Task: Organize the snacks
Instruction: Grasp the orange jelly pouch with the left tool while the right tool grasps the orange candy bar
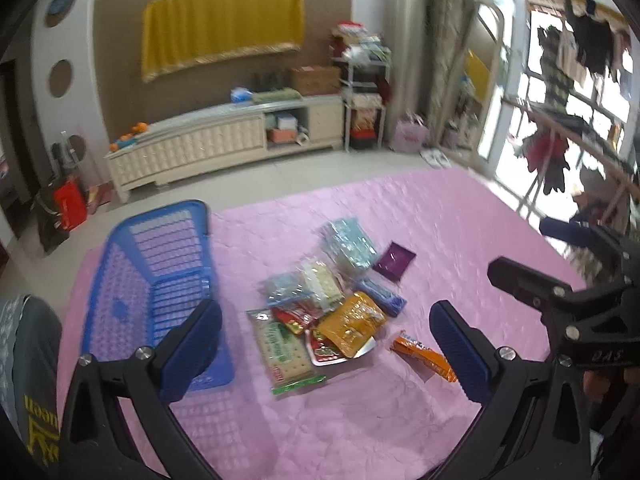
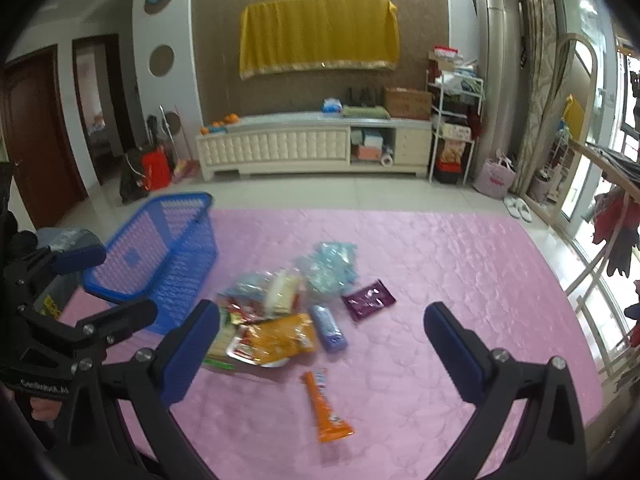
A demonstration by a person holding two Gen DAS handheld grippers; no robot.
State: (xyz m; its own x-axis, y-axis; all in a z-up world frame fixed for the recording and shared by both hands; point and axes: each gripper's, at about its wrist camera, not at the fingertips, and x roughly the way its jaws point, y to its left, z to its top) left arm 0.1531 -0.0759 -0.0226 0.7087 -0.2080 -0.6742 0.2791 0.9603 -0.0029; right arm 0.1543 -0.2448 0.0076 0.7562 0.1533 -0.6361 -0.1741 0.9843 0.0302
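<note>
A pile of snack packets (image 1: pixel 320 312) lies on the pink quilted cover (image 1: pixel 400 420); it also shows in the right wrist view (image 2: pixel 280 320). An orange packet (image 1: pixel 424 356) (image 2: pixel 326 412) lies apart at the front. A purple packet (image 1: pixel 394 260) (image 2: pixel 370 299) lies to the right. A blue plastic basket (image 1: pixel 160 280) (image 2: pixel 160 256) stands empty to the left of the pile. My left gripper (image 1: pixel 326 352) is open and empty above the pile. My right gripper (image 2: pixel 320 352) is open and empty above the orange packet. The right gripper shows at the right of the left view (image 1: pixel 560 300).
The pink cover's (image 2: pixel 440 260) far edge meets a tiled floor (image 2: pixel 360 196). A white TV cabinet (image 2: pixel 312 148) stands against the back wall. A clothes rack (image 1: pixel 568 152) and windows are on the right. A person's clothed knee (image 1: pixel 28 380) is at the lower left.
</note>
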